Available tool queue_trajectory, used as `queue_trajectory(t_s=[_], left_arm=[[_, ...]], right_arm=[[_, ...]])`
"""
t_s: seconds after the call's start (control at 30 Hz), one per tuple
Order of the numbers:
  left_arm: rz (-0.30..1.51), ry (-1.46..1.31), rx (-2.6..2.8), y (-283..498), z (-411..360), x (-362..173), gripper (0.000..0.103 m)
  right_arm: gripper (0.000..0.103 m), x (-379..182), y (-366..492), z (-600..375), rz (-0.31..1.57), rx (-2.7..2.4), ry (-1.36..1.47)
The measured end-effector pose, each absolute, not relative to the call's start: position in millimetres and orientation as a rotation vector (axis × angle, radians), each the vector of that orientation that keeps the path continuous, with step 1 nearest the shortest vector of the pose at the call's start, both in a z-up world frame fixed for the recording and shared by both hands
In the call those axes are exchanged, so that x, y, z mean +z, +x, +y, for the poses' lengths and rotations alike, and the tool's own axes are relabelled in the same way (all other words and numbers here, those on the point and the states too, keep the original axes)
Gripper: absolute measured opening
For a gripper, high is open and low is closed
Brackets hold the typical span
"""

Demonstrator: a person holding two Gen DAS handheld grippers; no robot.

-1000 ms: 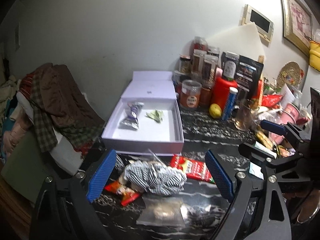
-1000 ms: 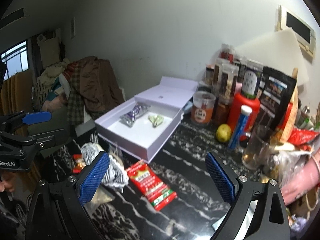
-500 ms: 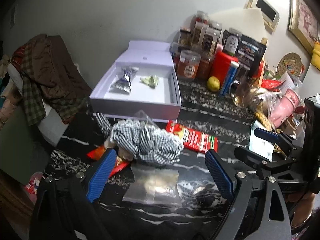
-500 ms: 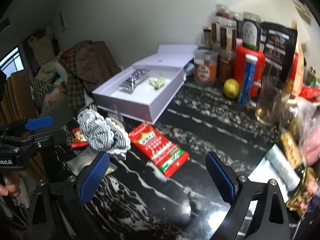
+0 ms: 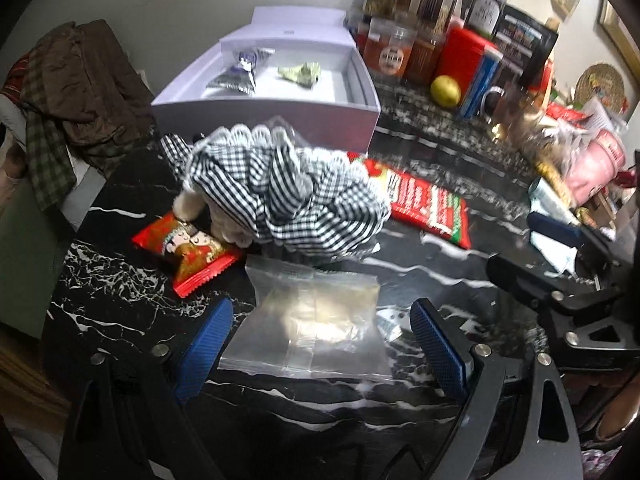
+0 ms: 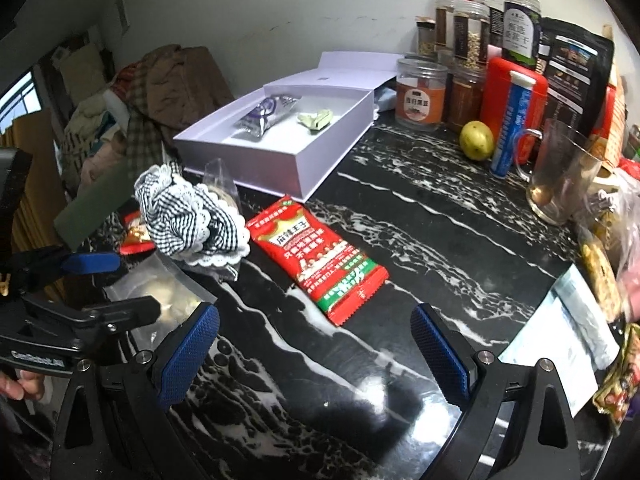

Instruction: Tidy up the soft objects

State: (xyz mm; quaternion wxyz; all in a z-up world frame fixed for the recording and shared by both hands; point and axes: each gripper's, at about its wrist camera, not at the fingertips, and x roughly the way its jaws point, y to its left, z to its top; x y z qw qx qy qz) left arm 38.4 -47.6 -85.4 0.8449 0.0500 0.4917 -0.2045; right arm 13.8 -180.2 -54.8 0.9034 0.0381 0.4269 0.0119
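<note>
1. The left tongs (image 5: 320, 344) stand wide apart with nothing gripped; a clear zip bag (image 5: 316, 320) lies flat on the black marbled surface (image 5: 120, 300) between the blue pads (image 5: 208, 344), which sit just off its two sides.
2. The right tongs (image 6: 316, 356) are likewise spread wide and empty, with only bare surface between them.
3. A black-and-white checked cloth bundle with lace trim (image 5: 288, 188) is heaped just beyond the clear bag (a pale plush bit pokes out at its left edge).
4. A red snack packet with cartoon figures (image 5: 188, 248) lies partly under the bundle's left side; a longer red packet with green print (image 6: 316, 256) lies just beside the bundle on the other side.
5. The white open box (image 5: 272, 116) sits behind the bundle and holds a silver-purple pouch (image 5: 240, 72) and a small green wrapped piece (image 5: 300, 74), apart from each other.
6. Jars, a red canister (image 6: 512, 92) and a yellow fruit (image 6: 476, 140) crowd the back of the surface.
</note>
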Motion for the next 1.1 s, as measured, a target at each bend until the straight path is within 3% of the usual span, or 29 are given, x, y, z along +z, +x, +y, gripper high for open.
queue_trajectory(t_s=[0.27, 0.4, 0.57, 1.1], left_arm=[[1.150, 0.105, -0.427, 48, -48, -113, 0.091], [1.120, 0.122, -0.400, 48, -47, -114, 0.091], [1.076, 0.145, -0.361, 45, -49, -114, 0.072], [1.093, 0.049, -0.416, 40, -54, -105, 0.071]], right_arm=[[0.098, -63, 18, -184, 0.897, 0.026, 0.061], [0.098, -67, 22, -195, 0.904, 0.011, 0.077], [0.098, -70, 34, -203, 0.914, 0.025, 0.062], [0.098, -85, 97, -197, 0.954, 0.167, -0.071]])
